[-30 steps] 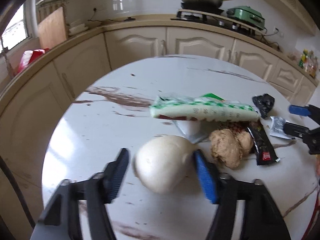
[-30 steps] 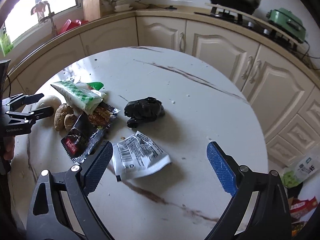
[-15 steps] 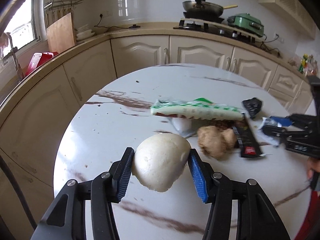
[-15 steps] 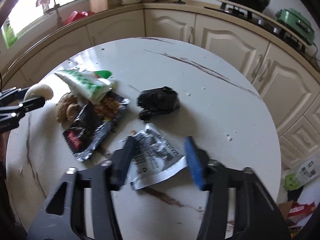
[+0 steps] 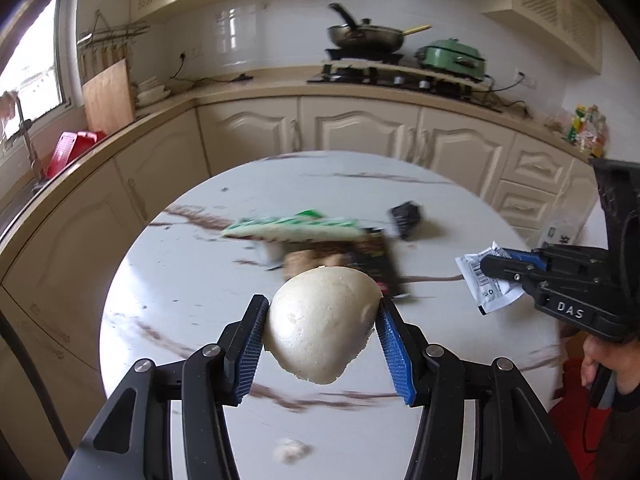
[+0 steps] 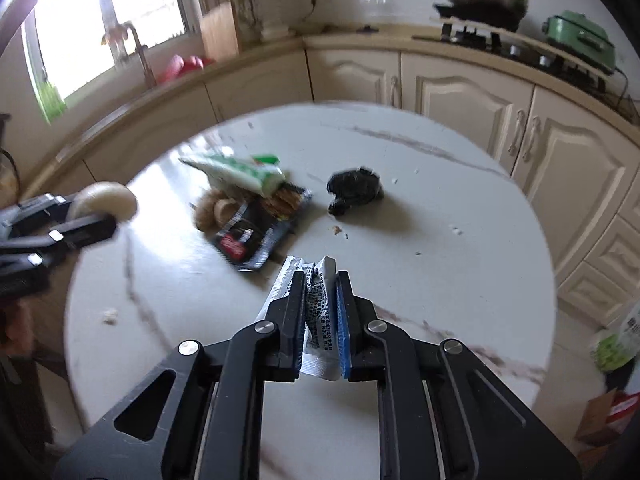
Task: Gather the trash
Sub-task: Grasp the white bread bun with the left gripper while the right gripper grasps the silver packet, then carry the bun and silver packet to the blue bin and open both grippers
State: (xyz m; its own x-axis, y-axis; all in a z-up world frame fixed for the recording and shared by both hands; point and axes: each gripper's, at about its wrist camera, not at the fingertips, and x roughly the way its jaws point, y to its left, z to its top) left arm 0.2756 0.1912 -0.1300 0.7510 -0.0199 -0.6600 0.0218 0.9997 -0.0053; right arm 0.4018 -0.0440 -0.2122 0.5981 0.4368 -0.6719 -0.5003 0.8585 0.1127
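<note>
My left gripper (image 5: pixel 322 320) is shut on a white steamed bun (image 5: pixel 322 324) and holds it above the round marble table (image 5: pixel 180 280); the bun also shows in the right wrist view (image 6: pixel 106 202). My right gripper (image 6: pixel 320 280) is shut on a crumpled silver wrapper (image 6: pixel 318 308), lifted off the table, also seen in the left wrist view (image 5: pixel 486 280). On the table lie a green-and-white packet (image 6: pixel 240 172), a black snack wrapper (image 6: pixel 256 236), brown bread lumps (image 6: pixel 210 212) and a crumpled black bag (image 6: pixel 354 190).
A small crumb (image 6: pixel 109 315) lies near the table's left edge. Cream cabinets (image 5: pixel 360 132) and a counter with a stove and pan (image 5: pixel 366 38) curve behind the table. Trash packets (image 6: pixel 612 344) lie on the floor at the right.
My left gripper closed on the bun and lifted it off the table. My right gripper closed on the silver wrapper and raised it.
</note>
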